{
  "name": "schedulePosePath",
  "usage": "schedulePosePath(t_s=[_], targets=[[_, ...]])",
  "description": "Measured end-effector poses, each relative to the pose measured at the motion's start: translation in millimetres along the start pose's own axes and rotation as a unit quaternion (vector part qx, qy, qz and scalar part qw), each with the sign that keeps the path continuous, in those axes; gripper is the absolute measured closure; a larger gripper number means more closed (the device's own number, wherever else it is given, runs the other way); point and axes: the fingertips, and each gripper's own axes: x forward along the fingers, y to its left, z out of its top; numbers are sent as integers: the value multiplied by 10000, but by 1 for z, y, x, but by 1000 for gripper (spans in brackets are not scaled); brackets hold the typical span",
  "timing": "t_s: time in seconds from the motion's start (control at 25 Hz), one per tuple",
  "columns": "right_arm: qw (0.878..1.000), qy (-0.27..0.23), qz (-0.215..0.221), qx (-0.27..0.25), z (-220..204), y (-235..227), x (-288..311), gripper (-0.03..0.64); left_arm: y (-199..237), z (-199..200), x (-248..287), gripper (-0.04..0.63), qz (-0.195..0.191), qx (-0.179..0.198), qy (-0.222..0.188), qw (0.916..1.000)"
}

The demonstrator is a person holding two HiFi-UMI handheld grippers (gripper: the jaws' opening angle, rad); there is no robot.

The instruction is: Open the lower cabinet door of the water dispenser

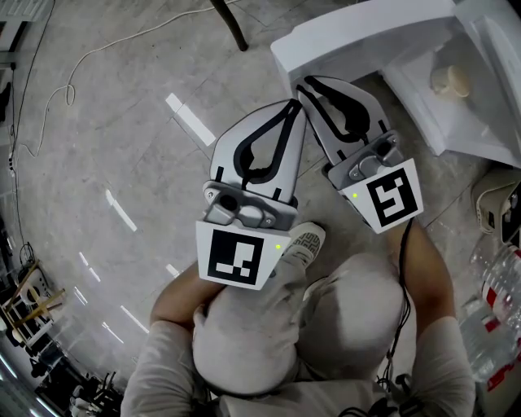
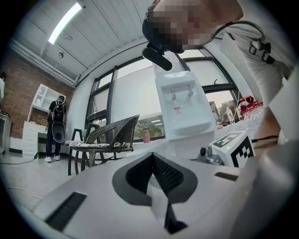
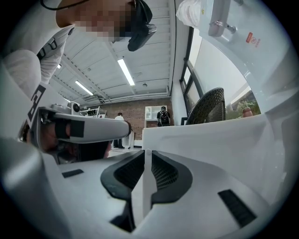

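The white water dispenser (image 1: 488, 32) stands at the top right of the head view, with its lower cabinet door (image 1: 358, 41) swung out toward me. My right gripper (image 1: 303, 81) is at the door's free edge. In the right gripper view the thin door edge (image 3: 147, 177) sits between the jaws of the right gripper (image 3: 147, 151), which are shut on it. My left gripper (image 1: 298, 104) hangs just beside the right one, its jaws shut with nothing in them. The left gripper view looks past the left gripper (image 2: 153, 155) to the dispenser's taps (image 2: 180, 93).
Inside the cabinet lies a cream roundish object (image 1: 450, 80). A chair leg (image 1: 232, 24) and a cable (image 1: 73, 73) are on the floor to the left. Water bottles (image 1: 492, 285) stand at the right. My shoe (image 1: 301, 244) is below the grippers. A wicker chair (image 2: 107, 140) stands behind.
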Motion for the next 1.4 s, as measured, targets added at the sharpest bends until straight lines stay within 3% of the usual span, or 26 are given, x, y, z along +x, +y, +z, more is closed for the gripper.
schedulePosePath(t_s=[0.36,0.6,0.88,1.2,1.4], targets=[[9996,-58,-189,224,11,-4,-39,561,-16,4,7,592,-210,-57,-143,9997],[9940,-15,-1039,354,31,-37,-99,581,-38,12,20,592,-483,-142,-193,9985],[9865,-303,-1610,59,93,-50,-169,583,-78,56,37,592,-960,-42,-406,9945],[9713,-373,-2350,0,121,-73,-228,583,-112,84,57,592,-1248,-182,-528,9906],[9615,-344,-2723,90,189,-70,-254,583,-111,151,57,592,-1260,-180,-534,9904]])
